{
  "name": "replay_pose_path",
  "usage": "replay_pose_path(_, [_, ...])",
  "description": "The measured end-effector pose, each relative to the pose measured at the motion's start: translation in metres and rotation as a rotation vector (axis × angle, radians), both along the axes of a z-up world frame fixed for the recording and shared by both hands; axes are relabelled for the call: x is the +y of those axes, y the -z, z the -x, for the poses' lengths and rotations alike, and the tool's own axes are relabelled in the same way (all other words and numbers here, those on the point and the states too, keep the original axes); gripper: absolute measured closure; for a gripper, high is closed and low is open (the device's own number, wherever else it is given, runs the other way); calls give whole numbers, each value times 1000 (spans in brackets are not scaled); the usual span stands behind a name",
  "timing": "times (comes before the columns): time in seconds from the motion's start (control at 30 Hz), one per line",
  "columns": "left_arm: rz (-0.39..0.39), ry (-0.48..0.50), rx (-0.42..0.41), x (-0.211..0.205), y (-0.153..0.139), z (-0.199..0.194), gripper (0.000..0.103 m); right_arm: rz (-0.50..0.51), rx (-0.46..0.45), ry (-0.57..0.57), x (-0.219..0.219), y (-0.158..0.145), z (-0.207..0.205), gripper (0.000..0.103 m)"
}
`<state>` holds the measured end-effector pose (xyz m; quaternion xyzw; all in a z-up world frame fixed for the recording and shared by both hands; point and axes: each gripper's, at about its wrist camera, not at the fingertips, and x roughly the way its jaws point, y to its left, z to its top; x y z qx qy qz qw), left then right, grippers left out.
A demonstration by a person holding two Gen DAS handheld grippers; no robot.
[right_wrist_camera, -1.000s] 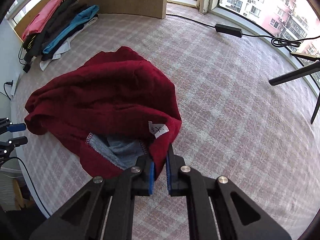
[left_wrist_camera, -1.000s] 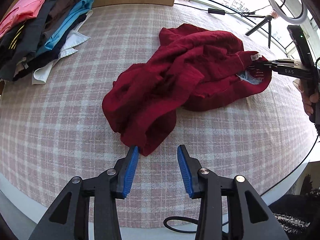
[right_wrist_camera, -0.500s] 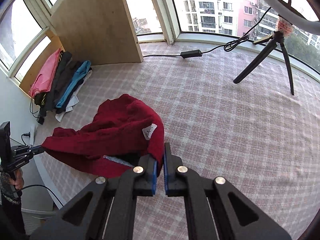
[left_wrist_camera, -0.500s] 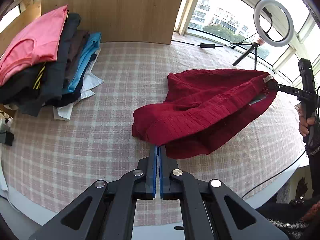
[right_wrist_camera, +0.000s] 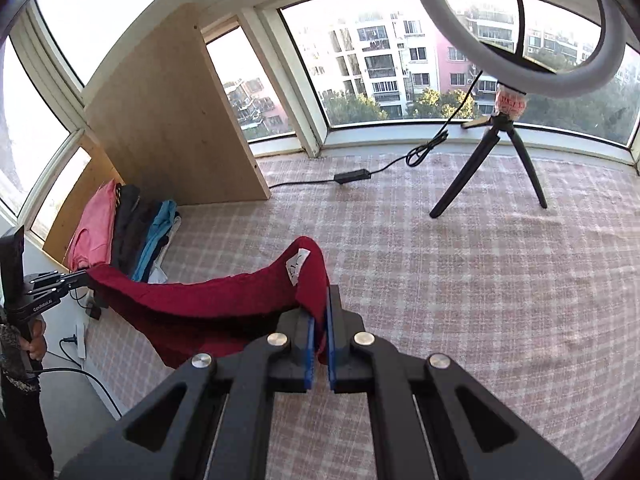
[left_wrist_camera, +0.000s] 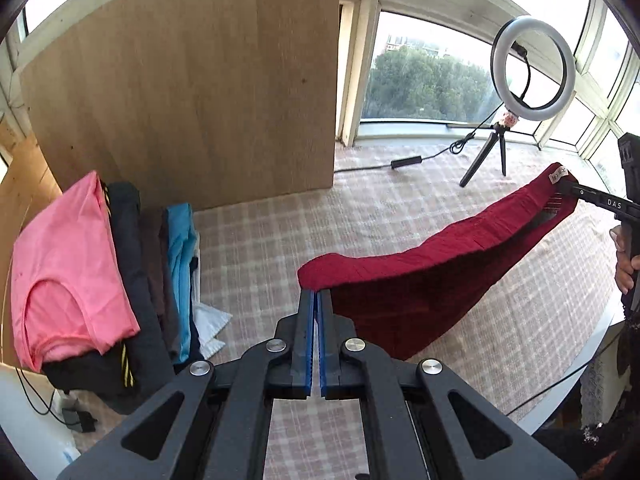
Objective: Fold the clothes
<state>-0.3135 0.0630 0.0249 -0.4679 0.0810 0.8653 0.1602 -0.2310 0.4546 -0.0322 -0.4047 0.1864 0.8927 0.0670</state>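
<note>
A dark red knitted garment (left_wrist_camera: pixel 424 276) hangs stretched in the air between my two grippers, above the pink checked table (left_wrist_camera: pixel 280 232). My left gripper (left_wrist_camera: pixel 317 296) is shut on one end of it. My right gripper (right_wrist_camera: pixel 319 312) is shut on the other end, beside the white label (right_wrist_camera: pixel 297 266). In the left wrist view the right gripper (left_wrist_camera: pixel 568 188) holds the far end at the right. In the right wrist view the left gripper (right_wrist_camera: pixel 82 278) holds the far end at the left. The garment (right_wrist_camera: pixel 208 304) sags in the middle, and its lower edge hangs close to the table.
A stack of folded clothes (left_wrist_camera: pixel 100 264), pink on top, lies at the table's left by a wooden panel (left_wrist_camera: pixel 192 100). A ring light on a tripod (left_wrist_camera: pixel 532 76) and its cable (left_wrist_camera: pixel 404 162) stand at the back by the windows. The stack (right_wrist_camera: pixel 124 232) and tripod (right_wrist_camera: pixel 496 152) also show in the right wrist view.
The left gripper closed on the garment's near end. Both grippers then rose and drew apart, lifting the crumpled garment off the table and stretching it out.
</note>
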Motion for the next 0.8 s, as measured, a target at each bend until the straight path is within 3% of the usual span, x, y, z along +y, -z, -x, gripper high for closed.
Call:
replay_pose_path(0.03, [11, 27, 42, 5, -18, 1, 102, -24, 42, 24, 3, -22, -5, 99])
replay_pose_path(0.1, [42, 81, 43, 14, -16, -8, 102, -57, 109, 64, 9, -57, -24, 99])
replay_pose_path(0.2, [91, 161, 24, 27, -2, -23, 102, -44, 122, 105, 11, -64, -56, 99])
replay_pose_path(0.3, [139, 240, 5, 40, 11, -37, 102, -17, 36, 145, 4, -18, -87, 98])
replay_pose_path(0.43, [101, 322, -178, 63, 103, -51, 101, 90, -216, 178, -1, 105, -110, 98])
replay_pose_path(0.53, [84, 311, -214, 59, 121, -57, 101, 89, -409, 190, 1, 186, -119, 97])
replay_pose_path(0.63, [69, 295, -237, 54, 134, -63, 101, 90, -495, 197, 8, 214, -133, 95])
replay_pose_path(0.73, [55, 279, -259, 48, 147, -69, 100, 41, -485, 181, 7, 198, -141, 79])
replay_pose_path(0.8, [45, 268, -275, 44, 155, -73, 100, -20, -445, 137, -1, 177, -140, 79])
